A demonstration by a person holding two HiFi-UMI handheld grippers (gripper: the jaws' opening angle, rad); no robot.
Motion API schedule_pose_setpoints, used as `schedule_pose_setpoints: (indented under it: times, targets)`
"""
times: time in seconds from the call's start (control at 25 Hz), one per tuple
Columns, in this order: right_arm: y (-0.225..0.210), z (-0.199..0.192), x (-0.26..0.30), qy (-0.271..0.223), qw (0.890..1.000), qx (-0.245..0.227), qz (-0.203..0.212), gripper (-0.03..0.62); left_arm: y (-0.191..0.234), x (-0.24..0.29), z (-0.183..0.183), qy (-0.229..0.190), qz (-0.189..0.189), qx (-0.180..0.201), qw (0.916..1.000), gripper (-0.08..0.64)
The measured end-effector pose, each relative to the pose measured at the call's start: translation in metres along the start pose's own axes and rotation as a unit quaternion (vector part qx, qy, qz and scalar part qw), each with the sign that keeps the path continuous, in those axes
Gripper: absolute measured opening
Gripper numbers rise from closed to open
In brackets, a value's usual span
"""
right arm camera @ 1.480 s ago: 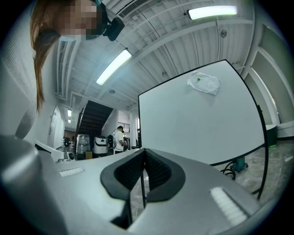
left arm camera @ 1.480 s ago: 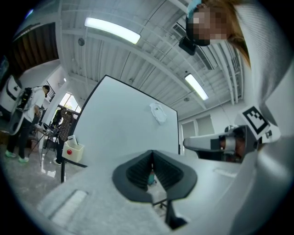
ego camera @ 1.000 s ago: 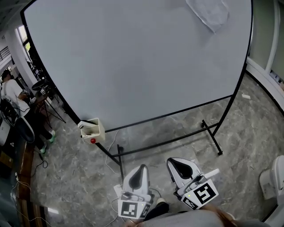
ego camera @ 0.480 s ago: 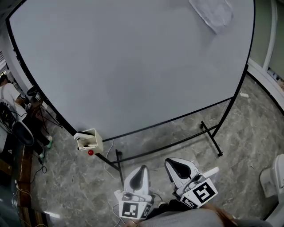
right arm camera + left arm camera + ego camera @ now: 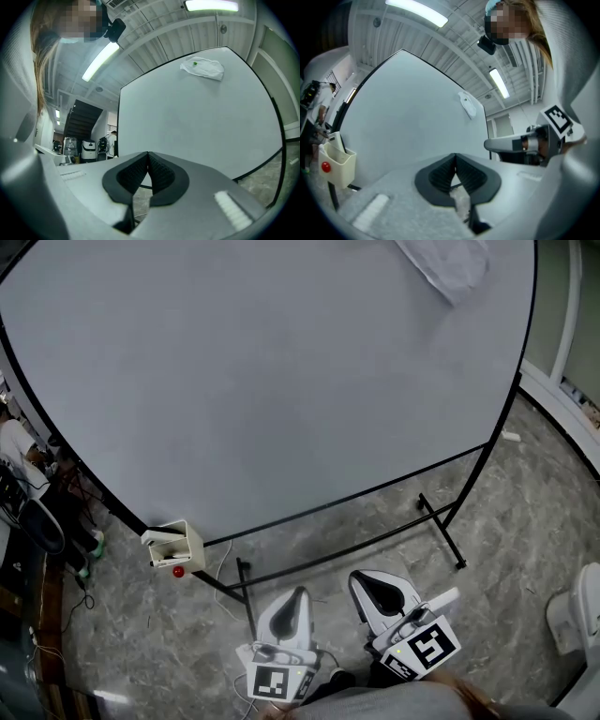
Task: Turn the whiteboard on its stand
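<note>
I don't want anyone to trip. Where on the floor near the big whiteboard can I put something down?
Bare floor lies right of the whiteboard, between the stand's foot and the white object at the edge. The left is crowded: a person, a chair, and the cream box sticking out from the board's corner.

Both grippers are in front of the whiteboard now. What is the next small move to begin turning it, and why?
Probably bring the right gripper forward to the black lower edge of the whiteboard and press there. Both it and the left gripper are shut, empty and short of the board, touching nothing. That edge, above the stand, looks nearest to them.
</note>
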State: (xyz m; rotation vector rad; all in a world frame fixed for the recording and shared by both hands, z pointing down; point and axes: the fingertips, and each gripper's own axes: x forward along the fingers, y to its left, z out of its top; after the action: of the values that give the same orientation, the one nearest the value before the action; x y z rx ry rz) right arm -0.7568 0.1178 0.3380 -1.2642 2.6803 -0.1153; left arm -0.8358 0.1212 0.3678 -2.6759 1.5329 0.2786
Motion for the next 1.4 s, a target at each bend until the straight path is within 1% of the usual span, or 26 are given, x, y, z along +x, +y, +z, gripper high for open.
schedule_pose_setpoints:
  times: [0.12,0.24,0.36,0.48,0.6,0.92,1.08,1.2,1.4]
  targets:
    - [-0.020,0.002,-0.002,-0.002,1.000,-0.005,0.000,0.000,-0.007,0.017,-0.005,0.002,-0.001,0.002,1.0000,-0.005]
    - [-0.045,0.008,-0.005,-0.006,1.000,0.000,-0.001,0.000,-0.021,0.042,-0.011,0.003,-0.005,0.006,1.0000,-0.005]
    - [-0.077,0.013,-0.012,-0.002,1.000,-0.002,0.007,0.000,-0.043,0.076,-0.020,0.000,-0.008,0.006,0.9999,-0.005]
    - [-0.113,0.021,-0.022,0.001,1.000,-0.004,0.011,0.000,-0.066,0.110,-0.021,-0.013,-0.003,-0.001,0.9999,-0.005]
    - [-0.150,0.032,-0.032,0.003,1.000,-0.011,0.012,-0.001,-0.091,0.143,-0.021,-0.017,-0.003,-0.003,0.9998,-0.005]
    - [-0.236,0.054,-0.063,0.005,1.000,0.000,0.026,0.000,-0.145,0.215,-0.023,-0.029,0.017,0.002,0.9994,-0.005]
    - [-0.274,0.057,-0.080,0.007,1.000,0.005,0.019,0.000,-0.169,0.241,-0.029,-0.028,0.018,0.005,0.9994,-0.005]
    - [-0.297,0.055,-0.088,0.006,1.000,0.011,0.003,-0.001,-0.181,0.255,-0.038,-0.019,0.008,-0.003,0.9998,-0.005]
    - [-0.324,0.053,-0.089,0.008,1.000,-0.003,-0.015,0.000,-0.189,0.271,-0.041,-0.014,-0.009,-0.004,0.9998,-0.005]
